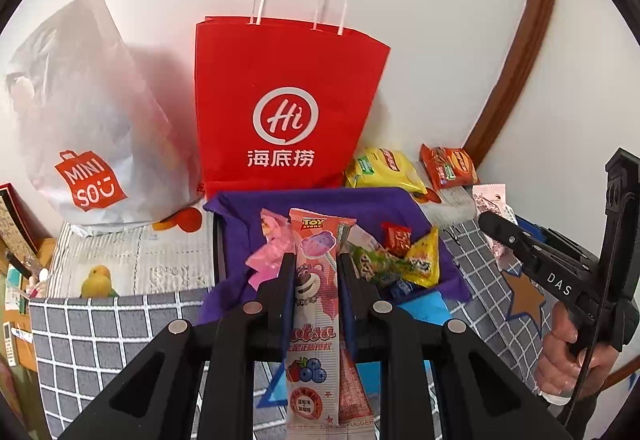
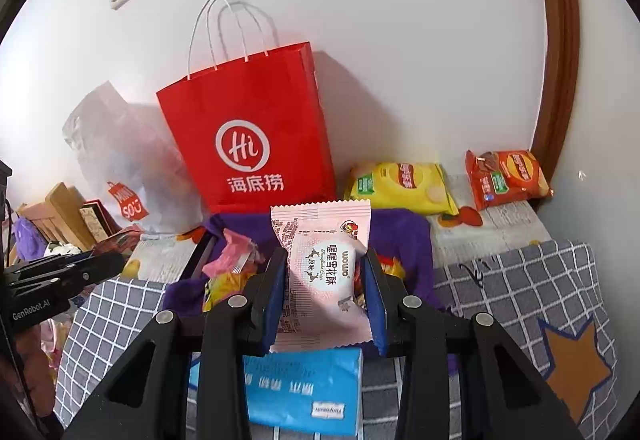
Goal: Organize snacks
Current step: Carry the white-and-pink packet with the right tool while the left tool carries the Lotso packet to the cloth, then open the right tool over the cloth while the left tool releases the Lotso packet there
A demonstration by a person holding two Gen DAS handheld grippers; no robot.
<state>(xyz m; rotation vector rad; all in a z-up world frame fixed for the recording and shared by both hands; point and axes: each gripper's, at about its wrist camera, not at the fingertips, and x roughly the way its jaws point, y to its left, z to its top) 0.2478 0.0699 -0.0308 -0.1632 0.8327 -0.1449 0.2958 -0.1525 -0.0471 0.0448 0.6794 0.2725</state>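
Note:
My left gripper (image 1: 313, 260) is shut on a long pink Toy Story lollipop packet (image 1: 318, 304), held upright above a purple cloth-lined box (image 1: 240, 208) with several small snacks (image 1: 400, 260). My right gripper (image 2: 326, 260) is shut on a pale pink snowflake-crisp packet (image 2: 320, 272), held over the same purple box (image 2: 404, 236). The right gripper also shows at the right of the left wrist view (image 1: 490, 218), and the left gripper at the left of the right wrist view (image 2: 116, 262). A yellow chip bag (image 2: 400, 184) and an orange chip bag (image 2: 504, 176) lie behind the box.
A red Haidilao paper bag (image 1: 280, 108) stands against the white wall behind the box, with a white Miniso bag (image 1: 80, 128) to its left. A blue tissue pack (image 2: 300, 392) lies on the grey checked cloth (image 2: 520, 280). A brown door frame (image 2: 560, 40) rises at right.

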